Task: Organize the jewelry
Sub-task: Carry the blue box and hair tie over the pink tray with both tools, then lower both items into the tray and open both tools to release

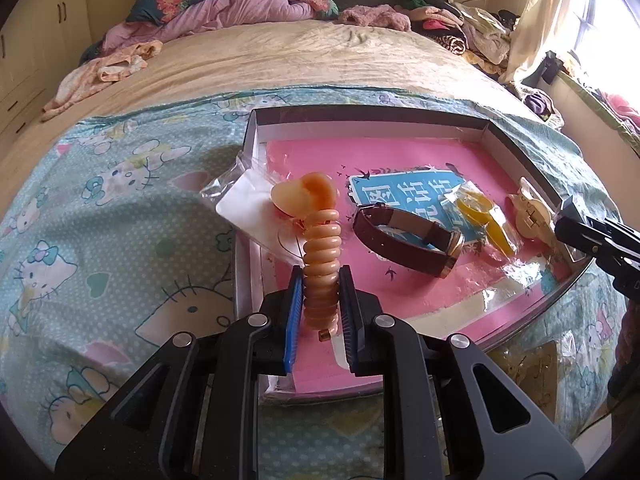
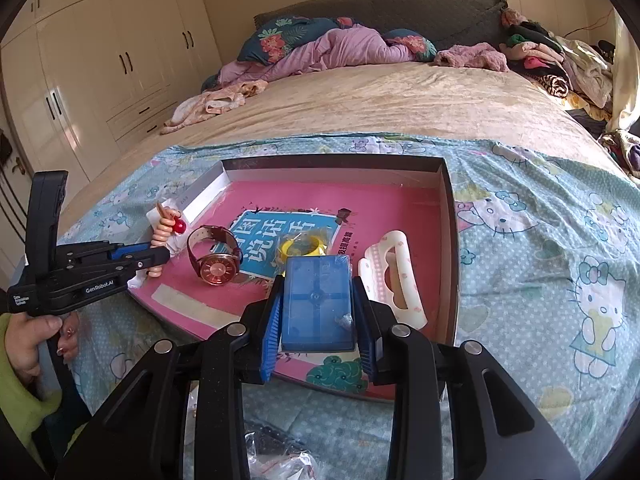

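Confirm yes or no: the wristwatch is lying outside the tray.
No, the wristwatch lies inside the tray, on its pink floor.

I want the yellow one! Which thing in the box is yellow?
The yellow ring in its clear bag, lying between the brown watch and the white hair clip.

Coiled hair tie [image 1: 321,276]: glossy, smooth peach plastic. Watch [image 2: 214,254]: brown leather-look strap, shiny rose-metal case. Small blue box [image 2: 318,302]: translucent plastic; box tray [image 2: 447,216]: matt card walls, glossy film-covered pink floor; bedsheet [image 2: 540,248]: soft printed cloth.
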`<state>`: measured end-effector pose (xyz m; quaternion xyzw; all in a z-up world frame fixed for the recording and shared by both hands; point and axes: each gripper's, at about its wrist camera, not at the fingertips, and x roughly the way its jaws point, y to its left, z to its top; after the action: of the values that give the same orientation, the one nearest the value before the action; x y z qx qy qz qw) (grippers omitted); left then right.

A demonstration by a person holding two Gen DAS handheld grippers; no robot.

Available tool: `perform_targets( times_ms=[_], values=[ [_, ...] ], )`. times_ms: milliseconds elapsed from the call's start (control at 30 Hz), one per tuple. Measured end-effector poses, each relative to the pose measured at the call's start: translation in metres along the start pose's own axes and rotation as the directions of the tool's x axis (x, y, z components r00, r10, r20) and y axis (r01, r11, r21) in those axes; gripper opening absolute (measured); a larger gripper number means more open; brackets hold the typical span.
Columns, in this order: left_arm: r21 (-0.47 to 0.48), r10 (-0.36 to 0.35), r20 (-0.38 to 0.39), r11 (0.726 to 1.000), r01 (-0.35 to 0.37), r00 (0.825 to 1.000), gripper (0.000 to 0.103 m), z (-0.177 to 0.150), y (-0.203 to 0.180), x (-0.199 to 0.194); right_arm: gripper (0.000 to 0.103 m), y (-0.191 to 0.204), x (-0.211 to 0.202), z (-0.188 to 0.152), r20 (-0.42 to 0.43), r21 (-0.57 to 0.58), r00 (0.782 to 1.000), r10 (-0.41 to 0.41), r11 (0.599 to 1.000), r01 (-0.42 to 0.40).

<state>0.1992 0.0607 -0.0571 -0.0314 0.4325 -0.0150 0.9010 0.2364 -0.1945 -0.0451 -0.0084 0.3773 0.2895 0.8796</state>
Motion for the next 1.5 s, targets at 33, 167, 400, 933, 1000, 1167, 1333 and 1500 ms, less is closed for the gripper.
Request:
perform_targets(
  times_ms=[33, 167, 400, 933, 1000, 1167, 1333, 1500],
  values=[
    [-0.002, -0.006, -0.002, 1.000, 0.006, 1.000, 0.011, 0.001, 0.001, 0.001, 0.031, 0.000, 0.003, 0.000, -0.005, -0.004, 1.000, -0.005, 1.000, 0.005],
    [-0.014, -0.025, -0.008, 1.000, 0.025, 1.000, 0.011, 0.003, 0.001, 0.006, 0.031, 0.004, 0.013, 0.001, -0.019, -0.019, 1.000, -0.012, 1.000, 0.011],
    [-0.017, -0.053, -0.007, 0.998, 0.053, 0.999, 0.011, 0.004, -0.001, 0.006, 0.031, 0.008, 0.026, 0.000, -0.040, -0.033, 0.999, -0.025, 0.999, 0.024],
    [-0.015, -0.080, -0.005, 0.997, 0.080, 0.997, 0.011, 0.002, -0.010, -0.006, 0.046, 0.009, 0.011, -0.001, -0.025, 0.002, 0.999, -0.020, 1.000, 0.020],
    [-0.010, -0.076, -0.007, 0.997, 0.076, 0.997, 0.011, 0.002, -0.011, -0.007, 0.049, 0.009, 0.006, -0.002, -0.020, 0.011, 1.000, -0.017, 1.000, 0.017],
    [-0.006, -0.076, -0.014, 0.997, 0.076, 0.997, 0.011, 0.000, -0.014, -0.009, 0.066, 0.008, -0.008, -0.003, 0.008, 0.038, 1.000, -0.012, 0.999, 0.012],
    [-0.002, -0.076, -0.019, 0.997, 0.075, 0.997, 0.011, -0.001, -0.016, -0.011, 0.077, 0.008, -0.022, -0.004, 0.031, 0.051, 0.999, -0.014, 0.999, 0.013],
    [-0.002, -0.070, -0.014, 0.998, 0.070, 0.997, 0.017, -0.001, -0.018, -0.018, 0.077, 0.009, -0.033, -0.003, 0.041, 0.059, 0.999, -0.010, 0.998, 0.008]
  ],
)
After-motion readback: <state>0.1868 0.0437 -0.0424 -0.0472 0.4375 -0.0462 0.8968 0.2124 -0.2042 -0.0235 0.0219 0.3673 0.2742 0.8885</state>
